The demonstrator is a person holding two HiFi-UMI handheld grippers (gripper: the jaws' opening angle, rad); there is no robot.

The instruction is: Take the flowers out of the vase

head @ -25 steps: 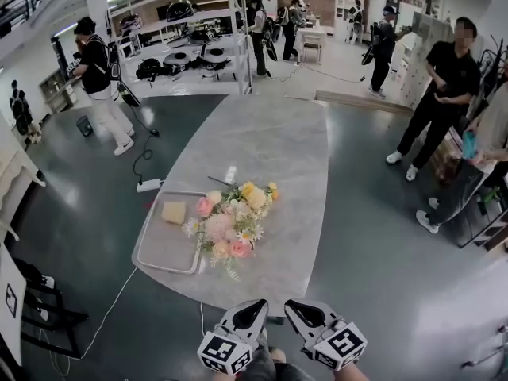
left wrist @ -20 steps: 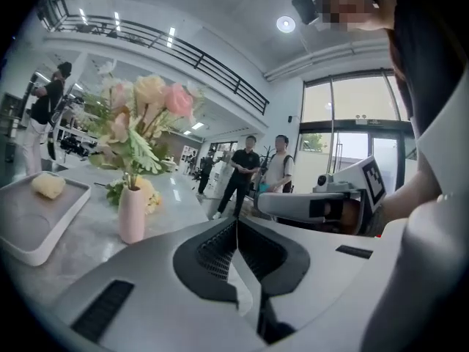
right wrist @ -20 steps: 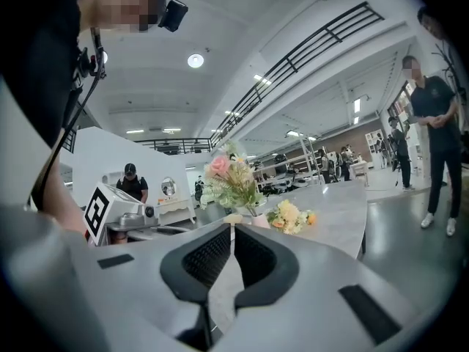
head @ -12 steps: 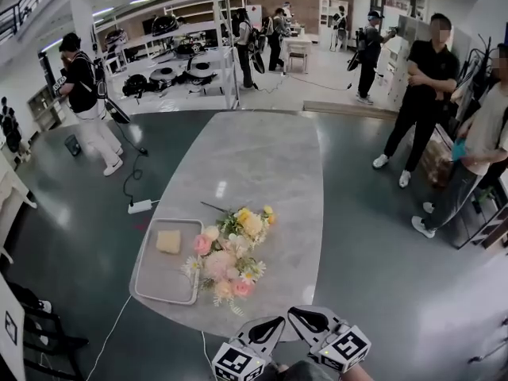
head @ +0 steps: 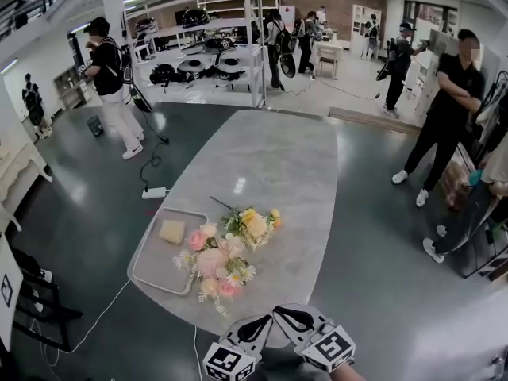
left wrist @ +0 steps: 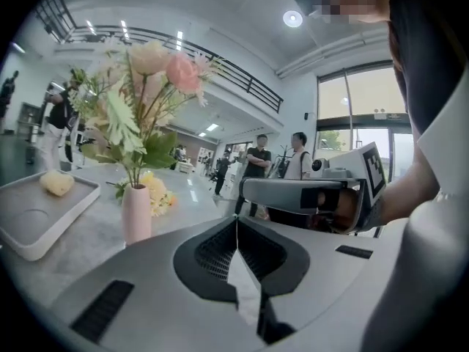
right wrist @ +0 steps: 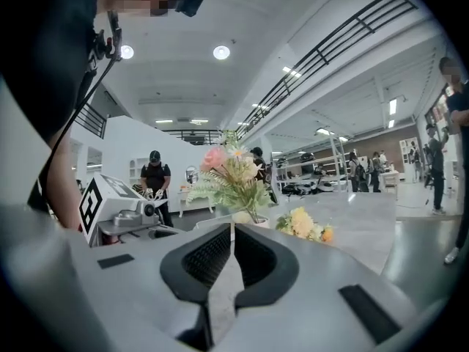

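Pink vase (left wrist: 136, 213), flowers (head: 214, 260) still in it, stands on the surface (head: 262, 157) ahead of my left gripper (head: 258, 325) and right gripper (head: 290, 317); both, clenched on nothing, have edged nearer, so pulling hasn't begun.

Head view steeply down; both gripper views low, facing shared flowers (left wrist: 150, 79)
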